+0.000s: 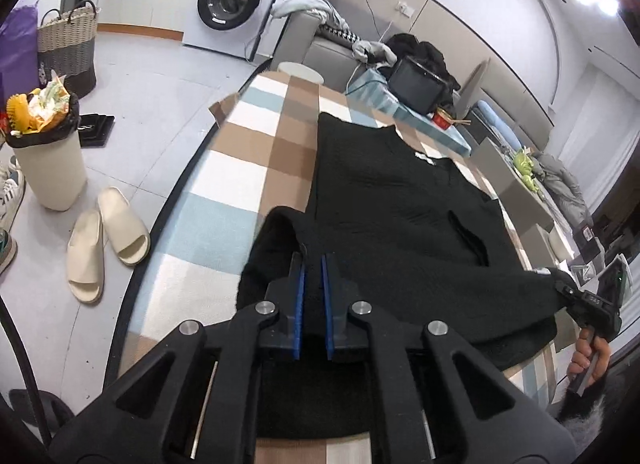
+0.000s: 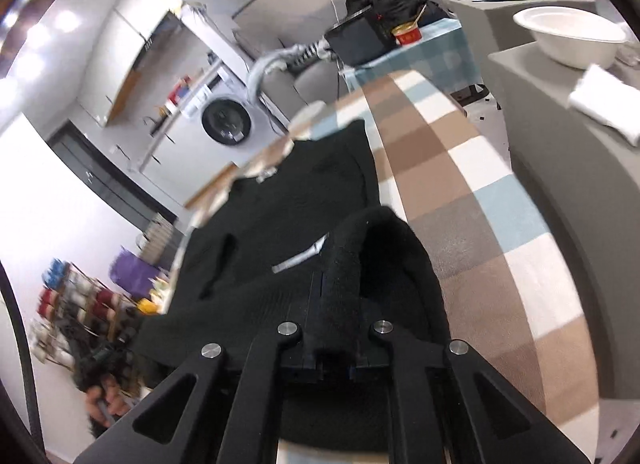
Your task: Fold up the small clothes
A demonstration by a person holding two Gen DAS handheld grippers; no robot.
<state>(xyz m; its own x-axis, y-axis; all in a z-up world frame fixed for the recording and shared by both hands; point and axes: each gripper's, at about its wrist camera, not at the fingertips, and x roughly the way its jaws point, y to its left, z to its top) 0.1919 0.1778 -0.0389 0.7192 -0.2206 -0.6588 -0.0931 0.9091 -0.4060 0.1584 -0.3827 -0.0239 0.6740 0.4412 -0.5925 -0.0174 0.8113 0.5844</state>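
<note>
Now both the left gripper [image 1: 313, 276] and right gripper [image 2: 338, 284] pinch the black garment [image 1: 392, 204] at its near edge, so carrying it evenly forward over the checked cloth [image 1: 240, 168] likely comes next.

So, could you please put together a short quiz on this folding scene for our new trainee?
1. True or false: the left gripper and the right gripper are each shut on an edge of the black garment.
2. What lies under the garment? A) a bare wooden board B) a checked cloth C) a white towel
3. Fill in: on the floor beside the slippers stands a full ____.

Key: 1 true; 2 B; 3 waste bin.
</note>
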